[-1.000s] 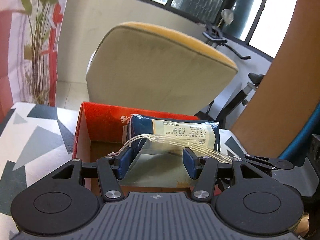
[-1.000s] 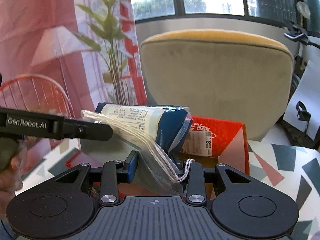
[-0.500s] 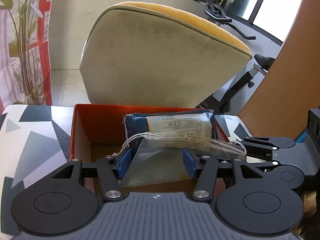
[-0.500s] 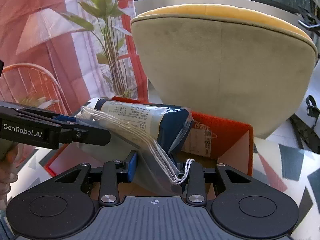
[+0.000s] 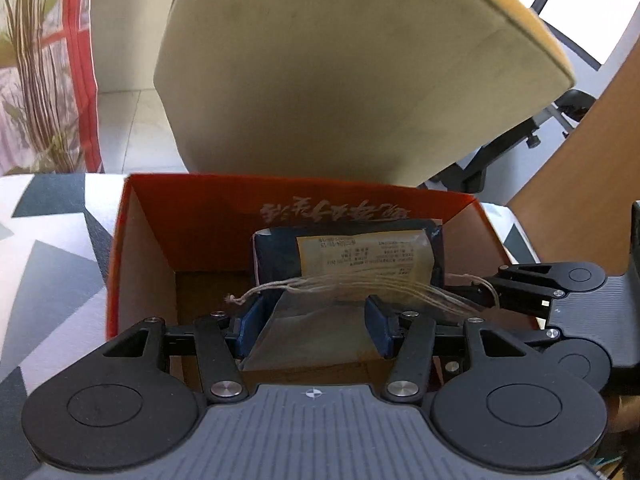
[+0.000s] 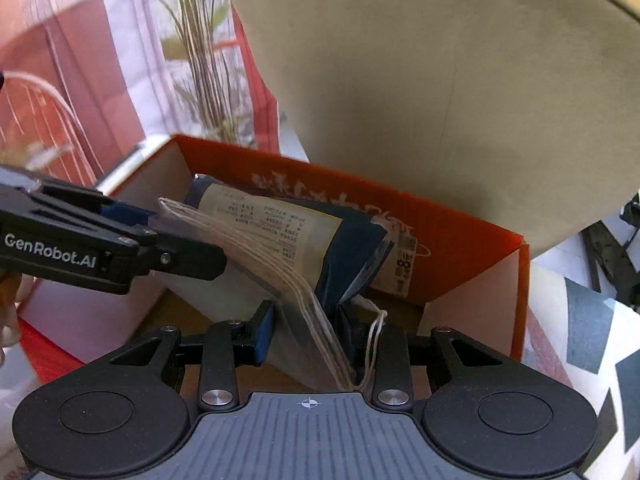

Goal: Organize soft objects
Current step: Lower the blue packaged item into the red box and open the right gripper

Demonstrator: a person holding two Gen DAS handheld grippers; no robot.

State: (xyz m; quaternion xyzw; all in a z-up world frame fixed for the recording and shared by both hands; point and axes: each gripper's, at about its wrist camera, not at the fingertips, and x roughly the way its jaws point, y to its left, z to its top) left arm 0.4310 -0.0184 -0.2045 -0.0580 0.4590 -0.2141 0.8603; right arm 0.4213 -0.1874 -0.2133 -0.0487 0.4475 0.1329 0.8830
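1. Left wrist view puts our left gripper (image 5: 314,330) nearest, its blue pads pressed on either side of the clear plastic end of a bag (image 5: 348,258), so we hold that end.
2. Right wrist view shows our right gripper (image 6: 308,334) clamped on the other end of the same bag (image 6: 280,236), with the plastic and the white strings (image 6: 280,264) bunched between its fingers.
3. Between the two grippers the bag hangs slanted, a dark blue pack with a pale printed label inside clear plastic, the strings draped across it.
4. We see the bag inside the mouth of an orange cardboard box (image 5: 192,204), its far end close to the back wall; whether it touches the bottom we cannot tell.
5. That box (image 6: 472,240) stands on a table cover (image 5: 48,248) patterned with grey and white triangles.
6. Beyond the box stands a beige chair back (image 5: 340,80) with a yellow edge.
7. Farthest left are plant stalks (image 6: 204,68) and a red and white curtain (image 6: 76,56).
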